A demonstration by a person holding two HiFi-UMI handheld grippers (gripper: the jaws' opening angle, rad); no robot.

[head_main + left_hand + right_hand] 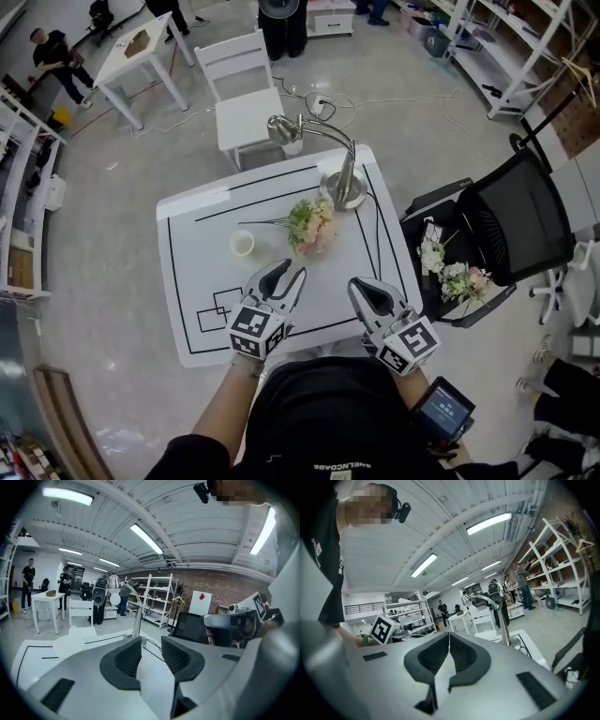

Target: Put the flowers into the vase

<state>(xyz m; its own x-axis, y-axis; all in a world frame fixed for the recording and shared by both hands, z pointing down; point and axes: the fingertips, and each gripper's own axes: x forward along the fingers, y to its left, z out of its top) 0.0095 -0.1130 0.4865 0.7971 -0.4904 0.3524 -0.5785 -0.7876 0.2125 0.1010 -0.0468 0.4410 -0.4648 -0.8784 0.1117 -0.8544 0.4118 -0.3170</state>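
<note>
Not started, by the look of it: flower bouquet (pixel 312 225) lies flat on the surface (pixel 206 281), just beside the desk lamp (pixel 345 187) base. White vase (pixel 242 244) sits farther from the lamp and looks empty. Left tongs (pixel 286 273) spread, nothing between; right tongs (pixel 361 285) pressed together, empty. Grasping and inserting remain.

The near edge of the desk (pixel 187 281) is hidden behind the left gripper (pixel 290 272), the right gripper (pixel 362 284) and the person's black shirt (pixel 328 412), and the flowers (pixel 312 225) are too small to tell what kind.

L gripper (pixel 289 271) jaws apart, empty; R gripper (pixel 361 285) jaws together.
</note>
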